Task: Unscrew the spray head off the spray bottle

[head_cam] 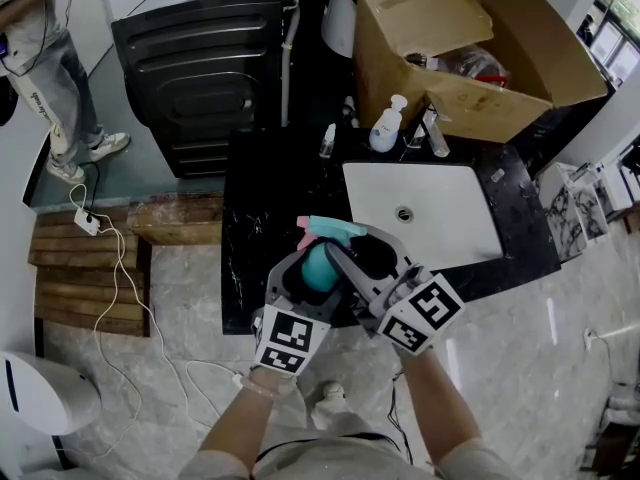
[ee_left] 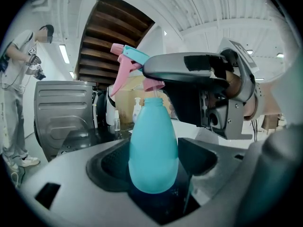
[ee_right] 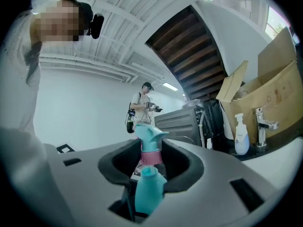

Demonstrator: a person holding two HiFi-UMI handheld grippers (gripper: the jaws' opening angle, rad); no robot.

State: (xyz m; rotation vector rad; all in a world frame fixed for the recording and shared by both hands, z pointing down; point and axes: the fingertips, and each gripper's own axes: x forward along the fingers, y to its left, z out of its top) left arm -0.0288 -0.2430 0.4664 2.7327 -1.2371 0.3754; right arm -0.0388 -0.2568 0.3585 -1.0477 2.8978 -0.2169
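Black marble table (head_cam: 260, 188) with white sink (head_cam: 450, 203), head view: teal plastic spray bottle (head_cam: 318, 266) held in the air over the table's front edge. Left gripper view: left tongs (ee_left: 154, 162) clamp the bottle's belly. Right gripper view: right tongs (ee_right: 152, 156) pinch the pink collar of the teal-and-pink spray head (ee_right: 147, 138). Risk: if the left grip is loose, the smooth bottle turns with the head, or the collar slips from the pinch.

Nothing can be read for certain. The white pump bottle (ee_right: 241, 136) by the tap bears a small dark logo, too small to make out. Lettering runs down the standing person's trouser leg (head_cam: 40, 98), blurred beyond reading. The cubes on the left gripper (head_cam: 312, 273) and right gripper (head_cam: 350, 253) carry square black-and-white marker patterns, no letters or numbers
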